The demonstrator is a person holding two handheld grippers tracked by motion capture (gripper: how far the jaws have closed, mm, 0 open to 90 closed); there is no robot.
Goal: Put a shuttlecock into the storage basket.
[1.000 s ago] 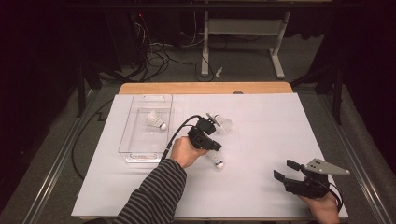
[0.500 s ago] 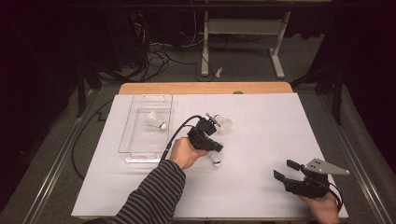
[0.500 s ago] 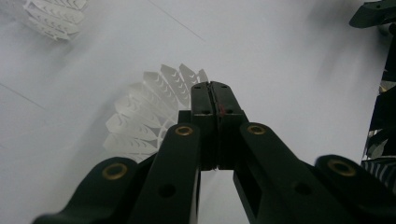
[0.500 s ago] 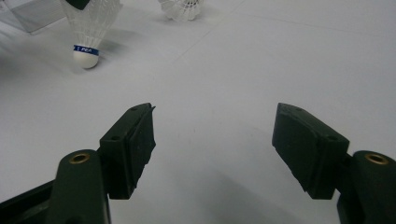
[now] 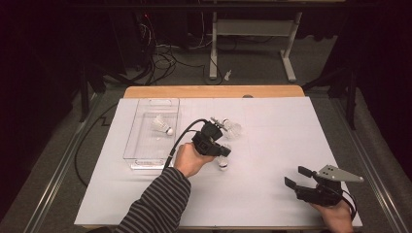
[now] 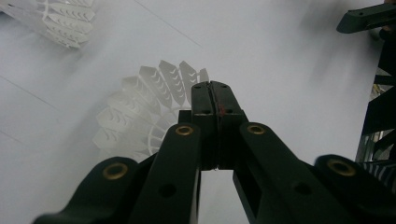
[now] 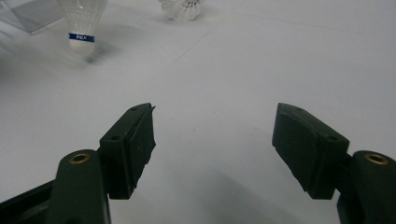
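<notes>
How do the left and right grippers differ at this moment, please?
The left gripper is shut, its jaws pinching the feather skirt of a shuttlecock; the right gripper is open and empty. The left works mid-table, the right rests near the table's near edge. Both have black jaws.

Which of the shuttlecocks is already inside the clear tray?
The one with its cork pointing right, lying alone in the clear tray at the left. The other two sit on the white sheet by the left gripper: one beyond it, one under it.
</notes>
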